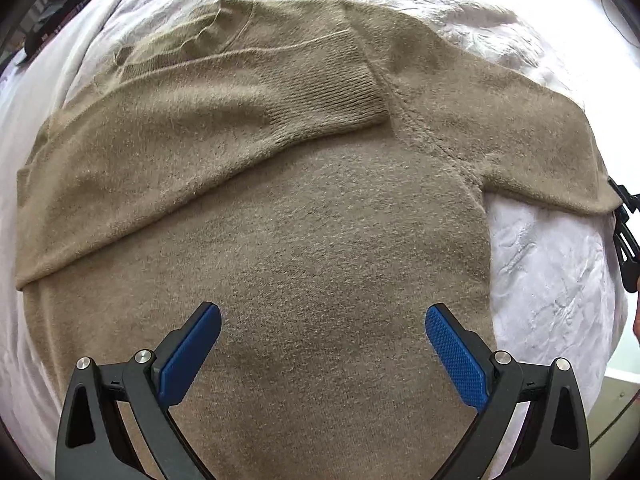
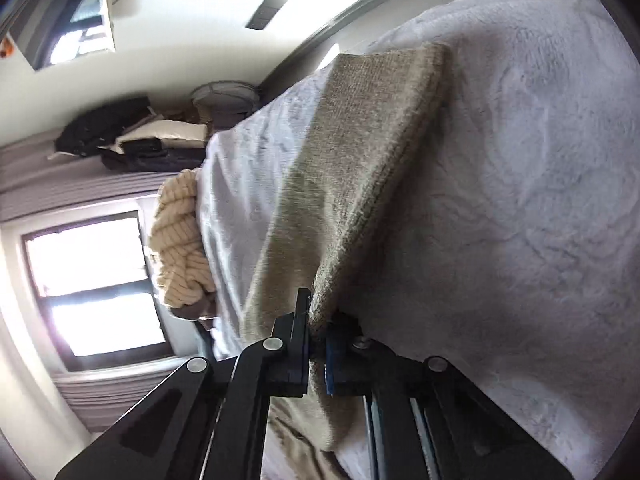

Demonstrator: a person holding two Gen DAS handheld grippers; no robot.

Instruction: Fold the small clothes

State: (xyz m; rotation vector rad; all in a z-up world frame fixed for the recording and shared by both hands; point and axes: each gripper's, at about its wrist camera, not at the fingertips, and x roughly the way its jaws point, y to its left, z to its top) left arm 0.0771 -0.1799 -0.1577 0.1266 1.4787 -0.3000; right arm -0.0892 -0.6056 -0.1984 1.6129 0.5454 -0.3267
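Sweater [image 1: 320,220]: fuzzy matt knit, ribbed at cuff [image 1: 324,84]. Blanket [image 1: 552,280]: plush white fleece, embossed. Left gripper [image 1: 323,344]: matt black plastic, blue textured pads [image 1: 456,356], shiny metal pins. Cream garment [image 2: 180,240]: chunky ribbed knit.

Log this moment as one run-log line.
left gripper: open, above sweater | right gripper: shut on sleeve | one sleeve folded across | surface: white blanket

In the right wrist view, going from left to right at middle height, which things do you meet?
Window → cream knit → tan sweater, pinched in the right gripper's jaws → white blanket.
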